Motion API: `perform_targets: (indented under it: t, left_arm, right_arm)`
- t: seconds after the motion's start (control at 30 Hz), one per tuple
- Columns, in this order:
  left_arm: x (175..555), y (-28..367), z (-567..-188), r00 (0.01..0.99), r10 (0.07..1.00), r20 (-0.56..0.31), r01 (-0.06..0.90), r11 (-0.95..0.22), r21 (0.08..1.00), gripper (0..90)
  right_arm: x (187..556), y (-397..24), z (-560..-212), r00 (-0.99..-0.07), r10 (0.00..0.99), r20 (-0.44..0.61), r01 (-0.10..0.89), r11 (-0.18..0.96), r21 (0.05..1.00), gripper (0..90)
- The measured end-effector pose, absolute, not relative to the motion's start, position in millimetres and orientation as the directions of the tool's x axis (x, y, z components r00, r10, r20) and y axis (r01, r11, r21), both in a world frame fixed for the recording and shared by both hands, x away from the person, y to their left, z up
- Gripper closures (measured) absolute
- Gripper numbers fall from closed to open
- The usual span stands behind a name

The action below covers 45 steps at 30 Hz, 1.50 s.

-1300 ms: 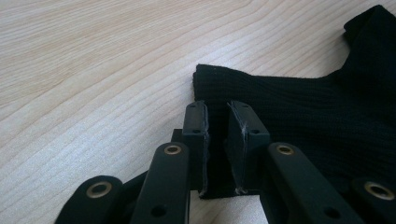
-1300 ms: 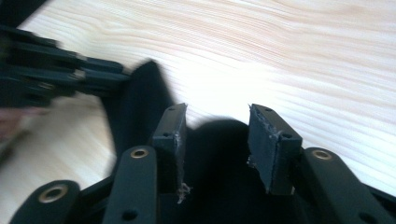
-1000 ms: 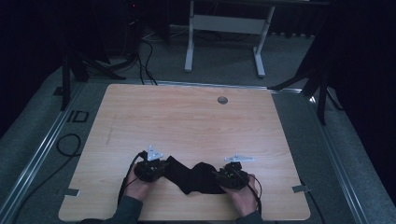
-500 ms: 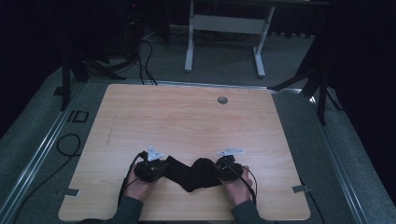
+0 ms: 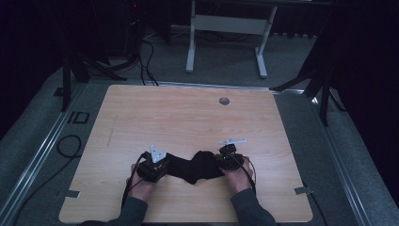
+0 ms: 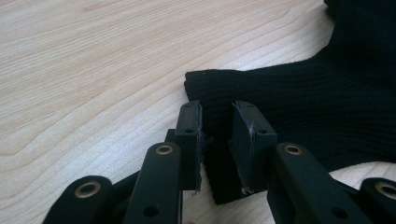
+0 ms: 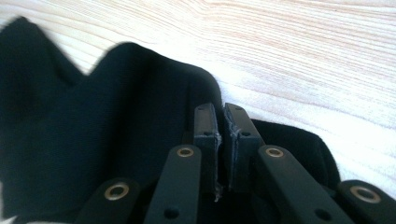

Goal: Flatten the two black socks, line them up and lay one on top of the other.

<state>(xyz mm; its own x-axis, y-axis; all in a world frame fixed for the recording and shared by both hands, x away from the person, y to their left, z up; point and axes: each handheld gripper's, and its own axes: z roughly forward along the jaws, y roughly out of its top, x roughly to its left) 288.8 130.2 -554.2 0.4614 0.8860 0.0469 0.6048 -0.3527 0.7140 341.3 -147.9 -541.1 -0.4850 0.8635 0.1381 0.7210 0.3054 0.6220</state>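
Black knitted cloth (image 5: 195, 167) lies bunched at the near edge of the wooden counter (image 5: 188, 117) between my hands, my right jaws (image 7: 223, 122) just closing on its end, my left jaws (image 6: 215, 122) just opening around its cuff, so the spreading is hardly begun.

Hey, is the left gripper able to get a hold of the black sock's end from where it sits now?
Probably yes: the left gripper stands partly open with the black sock's end already between its pads.
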Motion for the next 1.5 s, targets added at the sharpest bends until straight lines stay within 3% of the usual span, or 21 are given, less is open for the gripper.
perform_targets:
  t: [0.53,1.1,1.2,1.37,1.5]
  left_arm:
    - [288.9,131.1,-554.6,0.462,0.886,0.039,0.611,-0.35,0.71,73.5]
    - [290.1,132.2,-555.2,0.47,0.883,0.02,0.617,-0.345,0.707,73.4]
    - [290.2,133.1,-555.1,0.47,0.883,0.014,0.619,-0.341,0.707,73.0]
    - [289.8,133.5,-554.9,0.47,0.883,0.013,0.62,-0.341,0.706,72.5]
    - [290.1,135.0,-554.7,0.47,0.883,0.003,0.625,-0.335,0.706,71.0]
  right_arm:
    - [323.0,-176.0,-517.9,-0.493,0.845,0.207,0.712,0.255,0.654,86.3]
    - [313.5,-205.8,-505.6,-0.459,0.872,0.168,0.707,0.244,0.664,84.2]
    - [313.5,-206.2,-510.5,-0.464,0.869,0.171,0.719,0.257,0.645,79.2]
    - [315.5,-211.4,-520.3,-0.432,0.884,0.178,0.728,0.225,0.648,61.2]
    - [313.4,-217.5,-516.2,-0.43,0.882,0.191,0.704,0.195,0.683,54.3]
